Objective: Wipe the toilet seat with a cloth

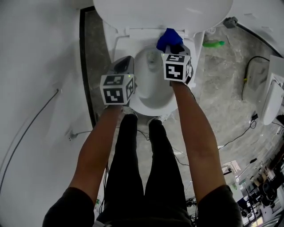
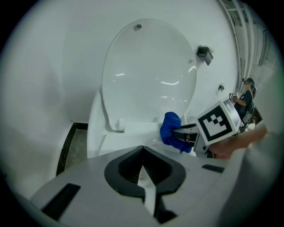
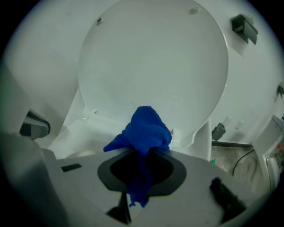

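At the back right of the white oval toilet seat [image 1: 153, 104], just before the hinge, the bunched blue terry cloth [image 1: 168, 39] sits clamped in the right gripper [image 1: 174, 49]. A tail of it hangs down between the jaws in the right gripper view. Whether it presses on the seat, I cannot tell. The left gripper [image 1: 125, 60] has its jaws together on nothing, over the seat's left side.

For a good wipe, push the wad flat onto the ring and follow the curve, probably forward along the right side. Keep the hard jaw tips off the plastic.

The raised white lid [image 1: 164, 11] stands just behind, so there is little room at the hinge. A green object [image 1: 214, 43] and black cables [image 1: 248, 71] lie on the grey floor, well apart. The empty gripper sits over the part not yet reached and likely must clear off.
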`<state>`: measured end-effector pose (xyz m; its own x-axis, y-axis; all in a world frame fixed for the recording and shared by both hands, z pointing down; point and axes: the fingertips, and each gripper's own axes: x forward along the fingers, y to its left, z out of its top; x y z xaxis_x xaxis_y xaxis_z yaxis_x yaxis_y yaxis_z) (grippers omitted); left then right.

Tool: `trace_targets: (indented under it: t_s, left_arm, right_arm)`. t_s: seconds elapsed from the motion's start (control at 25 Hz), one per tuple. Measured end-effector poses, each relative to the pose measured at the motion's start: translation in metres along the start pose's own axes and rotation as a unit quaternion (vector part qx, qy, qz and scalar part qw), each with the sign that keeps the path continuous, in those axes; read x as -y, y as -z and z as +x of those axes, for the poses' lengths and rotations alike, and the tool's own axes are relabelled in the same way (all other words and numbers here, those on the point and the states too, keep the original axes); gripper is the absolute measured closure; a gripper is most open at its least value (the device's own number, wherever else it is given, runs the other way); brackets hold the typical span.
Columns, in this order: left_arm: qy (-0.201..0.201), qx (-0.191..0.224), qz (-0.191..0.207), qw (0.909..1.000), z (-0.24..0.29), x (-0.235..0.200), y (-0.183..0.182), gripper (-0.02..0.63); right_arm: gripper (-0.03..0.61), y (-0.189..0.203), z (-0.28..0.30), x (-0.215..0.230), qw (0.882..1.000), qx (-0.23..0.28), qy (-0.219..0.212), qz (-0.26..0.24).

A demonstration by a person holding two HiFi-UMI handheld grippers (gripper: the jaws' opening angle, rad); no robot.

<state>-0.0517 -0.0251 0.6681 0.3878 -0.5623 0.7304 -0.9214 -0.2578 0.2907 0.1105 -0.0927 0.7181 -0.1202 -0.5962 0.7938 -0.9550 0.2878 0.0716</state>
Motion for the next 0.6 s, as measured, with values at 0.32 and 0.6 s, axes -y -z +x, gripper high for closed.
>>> trace_targets:
  t_s: [0.32, 0.6]
  left_arm:
    - [0.031, -0.007, 0.011, 0.9994, 0.011, 0.050, 0.008, 0.603]
    - [0.053, -0.016, 0.024, 0.9982, 0.018, 0.090, 0.020, 0.603]
  right_arm:
    - [0.517, 0.032, -0.018, 0.046, 0.999, -0.024, 0.011, 0.033]
    - [0.517, 0.073, -0.040, 0.070, 0.998, -0.050, 0.011, 0.034]
